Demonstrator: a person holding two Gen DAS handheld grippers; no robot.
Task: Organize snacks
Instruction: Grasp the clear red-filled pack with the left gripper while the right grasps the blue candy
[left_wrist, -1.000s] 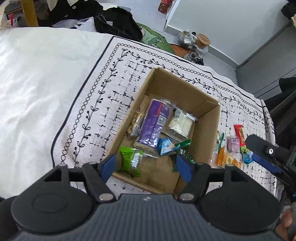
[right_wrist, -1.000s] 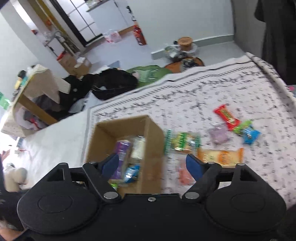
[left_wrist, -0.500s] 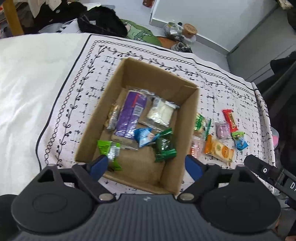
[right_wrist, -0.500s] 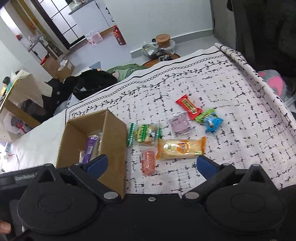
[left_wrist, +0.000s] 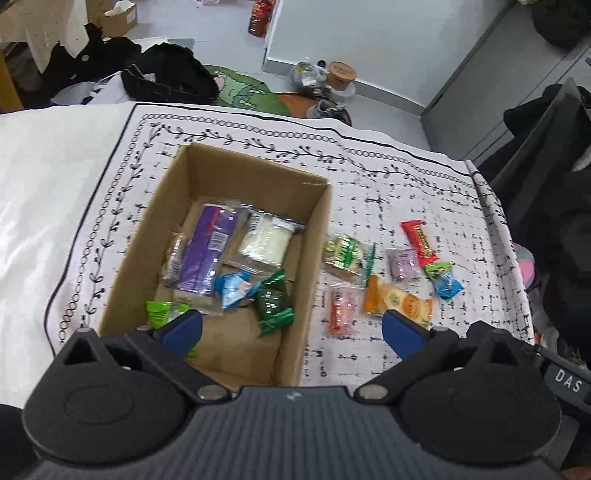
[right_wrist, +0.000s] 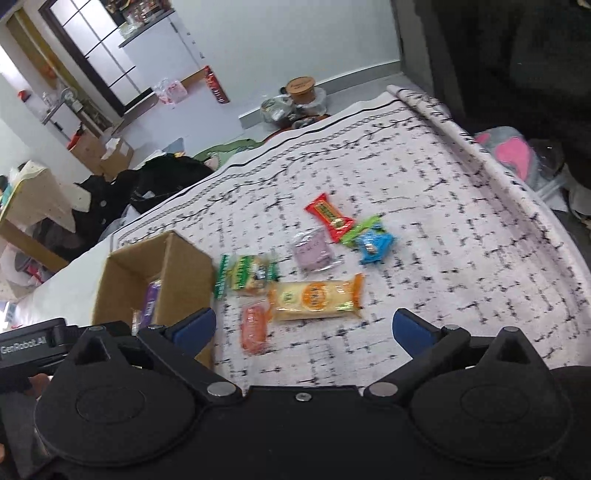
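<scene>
With both tools, left tool (left_wrist: 291, 328) and right tool (right_wrist: 303, 328), released and empty, the nearest loose snacks, the soft orange packet (right_wrist: 316, 300) and pink packet (right_wrist: 254, 328), lie beside the cardboard box (right_wrist: 184, 266) on the bed's patterned cloth (right_wrist: 461, 258), light, crinkly and probably slippery, so grip each mid-body.

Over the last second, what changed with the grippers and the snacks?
Both views swung right, toward the loose snacks. The left gripper and right gripper opened wider; neither took or released anything. The cardboard box, its contents, and the orange packet with the other snacks on the cloth stayed put.
</scene>
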